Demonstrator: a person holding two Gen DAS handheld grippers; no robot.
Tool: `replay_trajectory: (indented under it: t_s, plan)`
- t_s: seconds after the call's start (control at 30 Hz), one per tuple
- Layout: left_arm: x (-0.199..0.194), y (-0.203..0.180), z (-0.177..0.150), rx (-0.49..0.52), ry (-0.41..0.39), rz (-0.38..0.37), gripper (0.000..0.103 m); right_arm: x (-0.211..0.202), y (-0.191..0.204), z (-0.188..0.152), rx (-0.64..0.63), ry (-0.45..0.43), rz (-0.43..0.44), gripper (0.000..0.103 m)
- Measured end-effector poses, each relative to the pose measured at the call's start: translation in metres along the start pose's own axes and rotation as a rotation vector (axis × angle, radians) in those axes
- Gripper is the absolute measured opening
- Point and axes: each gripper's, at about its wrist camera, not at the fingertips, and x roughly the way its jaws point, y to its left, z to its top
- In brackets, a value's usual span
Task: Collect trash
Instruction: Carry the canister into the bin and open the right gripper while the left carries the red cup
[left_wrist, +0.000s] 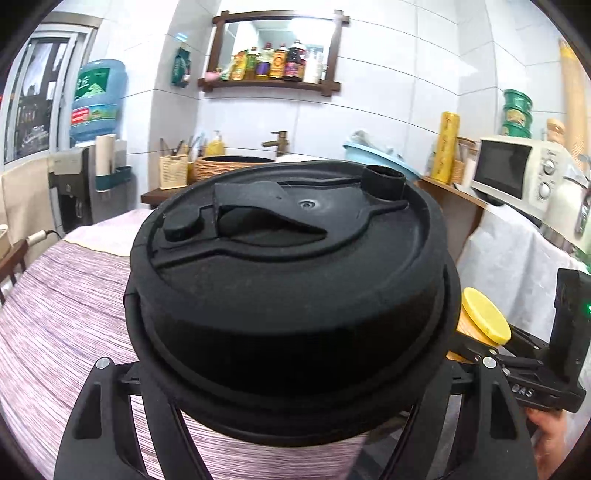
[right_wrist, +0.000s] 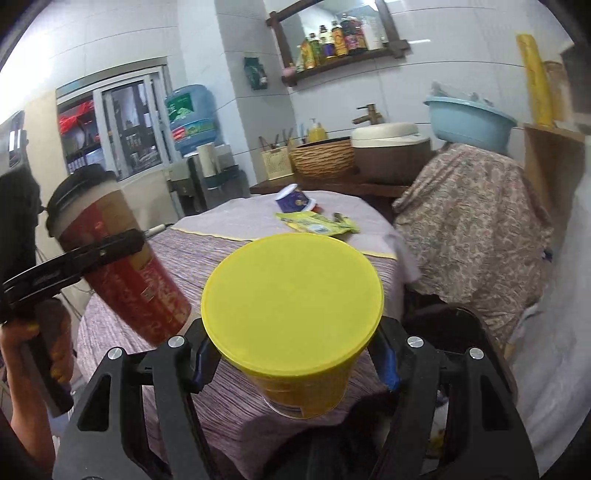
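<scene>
My left gripper is shut on a red paper cup with a black lid, which fills the left wrist view. The same cup shows tilted at the left of the right wrist view, clamped by the left gripper's fingers. My right gripper is shut on a yellow can with a yellow lid, held above the table's near edge. The can also shows at the right of the left wrist view. A purple cup on its side and a yellow-green wrapper lie on the far part of the table.
The round table has a striped purple cloth. A floral-covered object stands at the right with a blue basin on it. A counter holds a woven basket and a rice cooker. A water dispenser stands behind.
</scene>
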Motion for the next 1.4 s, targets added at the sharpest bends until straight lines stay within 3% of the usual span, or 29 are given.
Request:
replay_trajectory:
  t_s: [0.13,0.3,0.57,0.83,1.23,1.4]
  plan:
    - [0.007,-0.019,-0.007,-0.019,0.020,-0.074,0.077,-0.013,-0.027,-0.008,0.021,-0.004,-0.085,0.067]
    - [0.020,-0.046,-0.016,0.009,0.037,-0.103,0.077,-0.015,-0.071,-0.020,0.082,0.008,-0.187,0.067]
    - [0.046,-0.069,-0.028,0.008,0.088,-0.170,0.077,0.024,-0.134,-0.045,0.131,0.094,-0.309,0.067]
    - [0.068,-0.089,-0.043,0.026,0.142,-0.229,0.077,0.079,-0.175,-0.076,0.215,0.218,-0.319,0.067]
    - [0.096,-0.115,-0.055,0.071,0.185,-0.273,0.077,0.149,-0.203,-0.119,0.173,0.390,-0.389,0.067]
    - [0.109,-0.125,-0.061,0.092,0.214,-0.276,0.077,0.152,-0.210,-0.128,0.179,0.401,-0.425,0.077]
